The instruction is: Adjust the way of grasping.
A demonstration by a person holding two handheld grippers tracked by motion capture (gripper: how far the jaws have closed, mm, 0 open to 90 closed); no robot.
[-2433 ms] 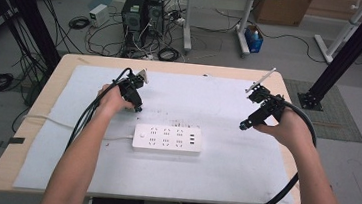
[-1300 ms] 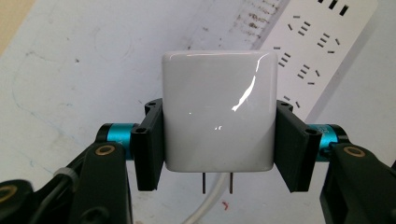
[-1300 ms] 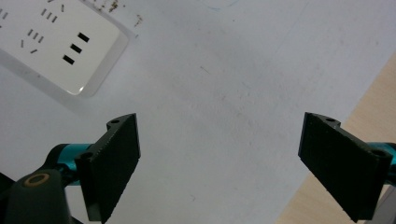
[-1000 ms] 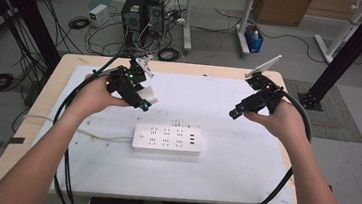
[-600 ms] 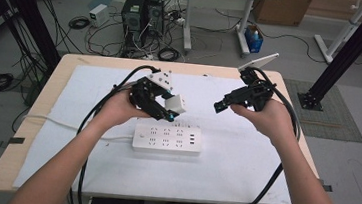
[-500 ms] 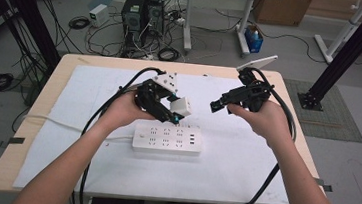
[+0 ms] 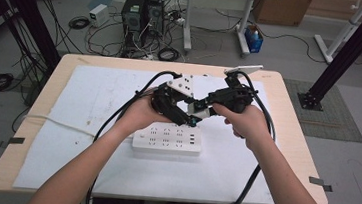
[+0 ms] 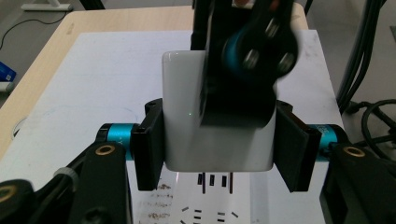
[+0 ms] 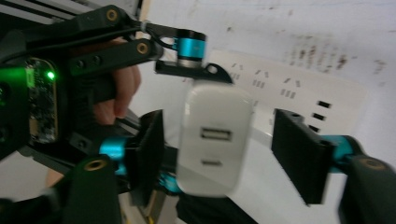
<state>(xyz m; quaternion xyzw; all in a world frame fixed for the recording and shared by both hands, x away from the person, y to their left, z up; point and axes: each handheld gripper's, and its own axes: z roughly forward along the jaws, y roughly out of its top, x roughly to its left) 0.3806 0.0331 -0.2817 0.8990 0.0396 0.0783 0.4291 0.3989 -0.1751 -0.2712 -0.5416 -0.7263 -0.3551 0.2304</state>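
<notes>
Right gripper view: the white charger (image 9: 215, 137) sits between the right tongs (image 9: 229, 149), whose jaws have just been closing but aren't touching yet. Left tongs (image 8: 219, 144) squeeze it tight, above the power strip (image 7: 167, 140).

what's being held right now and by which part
The left tool clamps the white charger by its two side faces; the right tool straddles it, jaws closing, one pad apart.

— Glossy white rounded plastic charger block (image 9: 214, 137), grey port slots on its face. Black jaw pads, cyan metal collars either side.

— Same white on the flat rectangular power strip (image 7: 166, 142), dark socket slits in rows. White mat (image 7: 94, 98) with brownish specks; pale wooden tabletop (image 7: 292, 123) beneath.
</notes>
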